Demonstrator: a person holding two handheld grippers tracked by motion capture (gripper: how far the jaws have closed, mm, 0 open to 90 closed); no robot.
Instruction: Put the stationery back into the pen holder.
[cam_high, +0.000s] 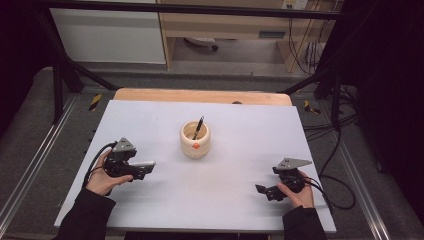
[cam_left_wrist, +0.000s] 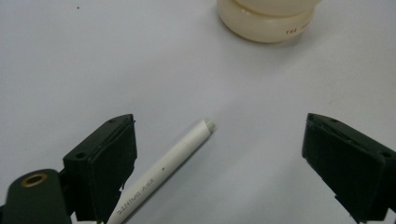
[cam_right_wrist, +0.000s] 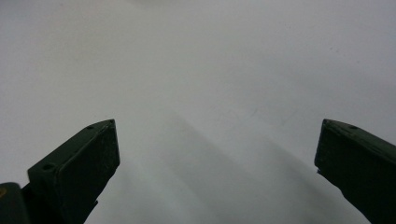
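White surface (cam_high: 225, 195) held one cup (cam_high: 195, 140) with one black pen (cam_high: 199, 126); one white pen (cam_left_wrist: 164, 170) lay between the left gripper's (cam_left_wrist: 219, 161) wide-open fingers; right gripper (cam_right_wrist: 217, 163) gaped empty.

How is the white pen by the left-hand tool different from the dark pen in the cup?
The white pen lies flat on the table; the dark pen stands tilted inside the cup. The white pen sits between the open fingers of the left gripper, while no gripper is near the dark pen. The white one is pale with printed lettering; the other looks black. Both are slim writing pens.
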